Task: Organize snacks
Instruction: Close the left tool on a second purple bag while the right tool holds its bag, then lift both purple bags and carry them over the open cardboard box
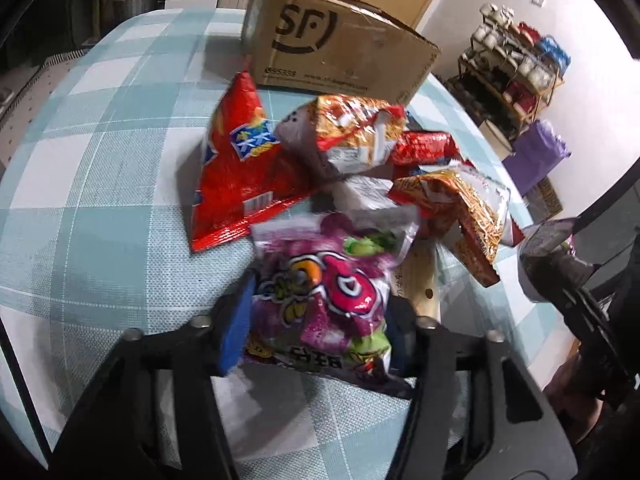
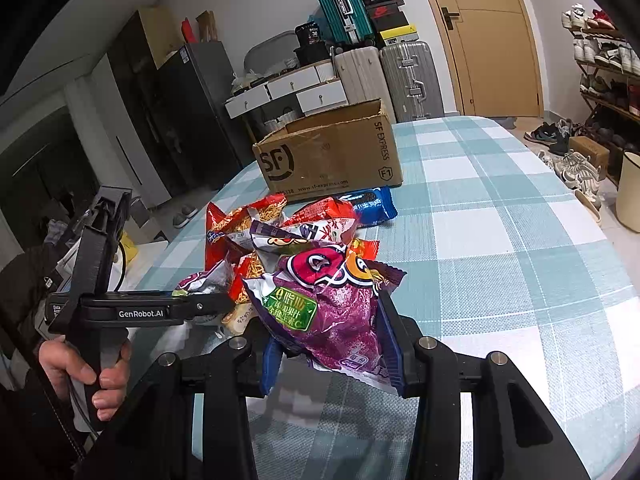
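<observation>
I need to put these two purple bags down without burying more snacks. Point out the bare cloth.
Free: the checked tablecloth right of the snack pile and cardboard box, out to the table edge; also the wide stretch left of the red bag. Crowded: between the box and both hand-held grippers, where packets overlap.

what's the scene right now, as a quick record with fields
surface: table with blue-and-white checked cloth
container: open cardboard box, behind the snack pile
left gripper: shut on a purple candy bag
right gripper: shut on another purple snack bag
loose snacks: large red chip bag, noodle snack packs, blue cookie pack
</observation>
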